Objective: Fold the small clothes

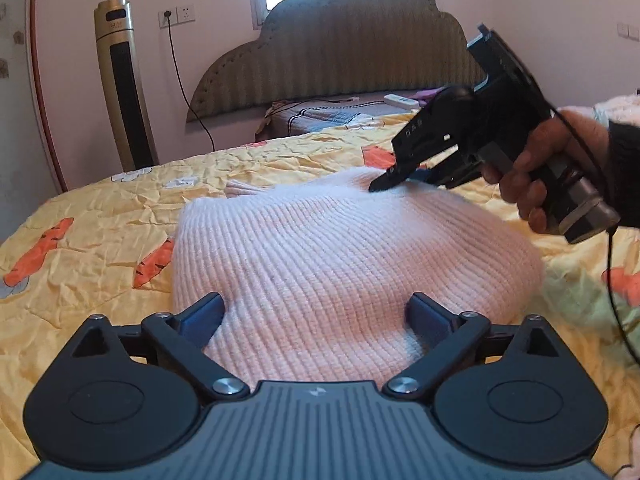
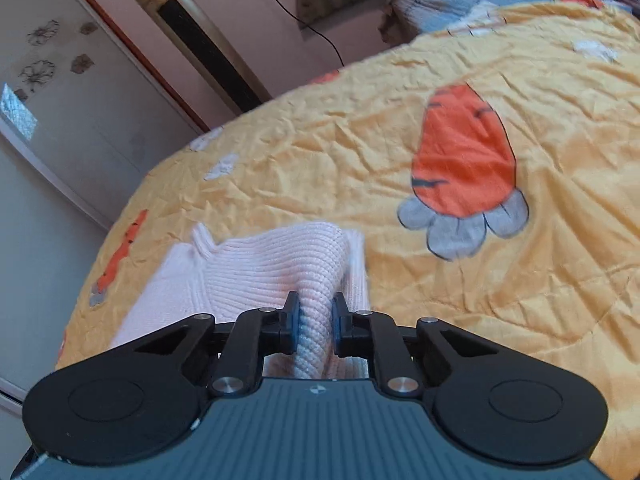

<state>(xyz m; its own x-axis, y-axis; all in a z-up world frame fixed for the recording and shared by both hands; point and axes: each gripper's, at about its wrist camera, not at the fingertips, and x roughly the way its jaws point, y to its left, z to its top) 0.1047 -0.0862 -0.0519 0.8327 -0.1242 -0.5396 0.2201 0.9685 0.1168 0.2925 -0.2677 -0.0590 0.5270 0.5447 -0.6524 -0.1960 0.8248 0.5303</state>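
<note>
- A gold tower fan (image 1: 122,84) and padded headboard (image 1: 340,44) stand behind the bed (image 1: 100,216).
- Pink ribbed sweater (image 1: 320,256) lies folded.
- Left hand-held gripper (image 1: 318,312) gapes; right hand-held gripper (image 2: 314,326) pinches the sweater.

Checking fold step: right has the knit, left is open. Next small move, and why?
Probably close the left gripper on the near edge of the pink knit. Its jaws stand wide with the knit between them, unpinched, while the right gripper already pinches a ridge of it, so a second grip would let both lift together.

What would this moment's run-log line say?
stage: folding | item: pink knit sweater on yellow bedspread | left gripper: open over sweater | right gripper: shut on sweater fold
</note>
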